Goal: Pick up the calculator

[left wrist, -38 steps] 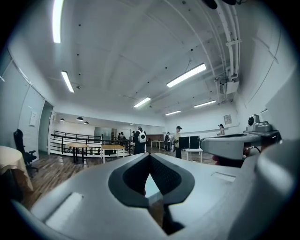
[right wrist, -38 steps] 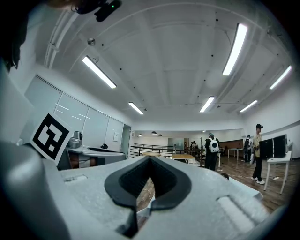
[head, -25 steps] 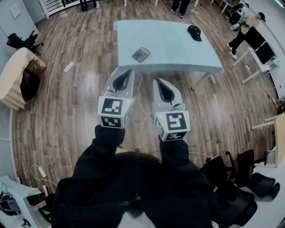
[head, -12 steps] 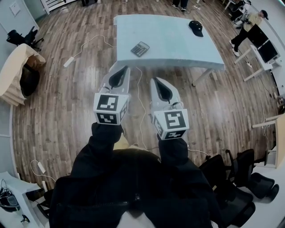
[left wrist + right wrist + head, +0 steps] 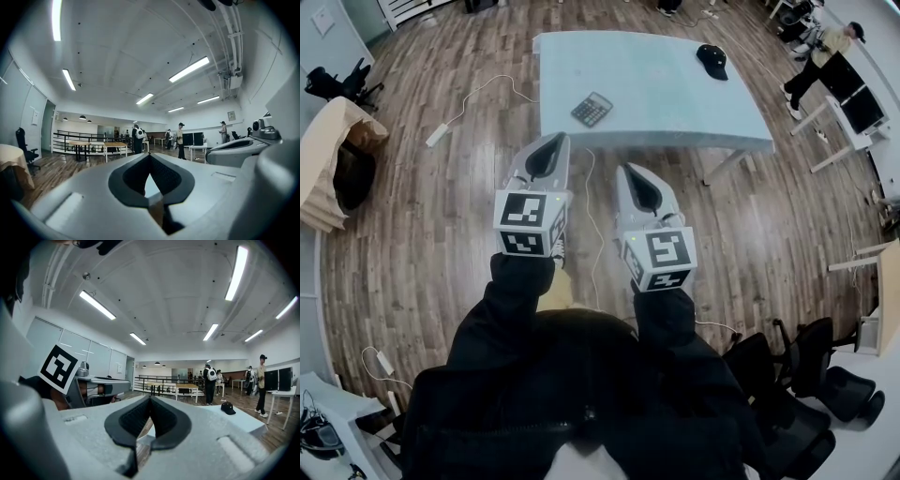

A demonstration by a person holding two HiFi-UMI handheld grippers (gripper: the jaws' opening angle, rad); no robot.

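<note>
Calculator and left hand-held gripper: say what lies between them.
In the head view, only the near edge and bare top of the table separate the left hand-held gripper from the calculator; no other object lies there.

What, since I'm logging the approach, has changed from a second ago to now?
The left gripper has drifted slightly left and up in the head view; the right gripper hardly shifted. Nothing taken or released: both grippers' fingers stay shut and empty. The calculator and cap lie on the table as before.
</note>
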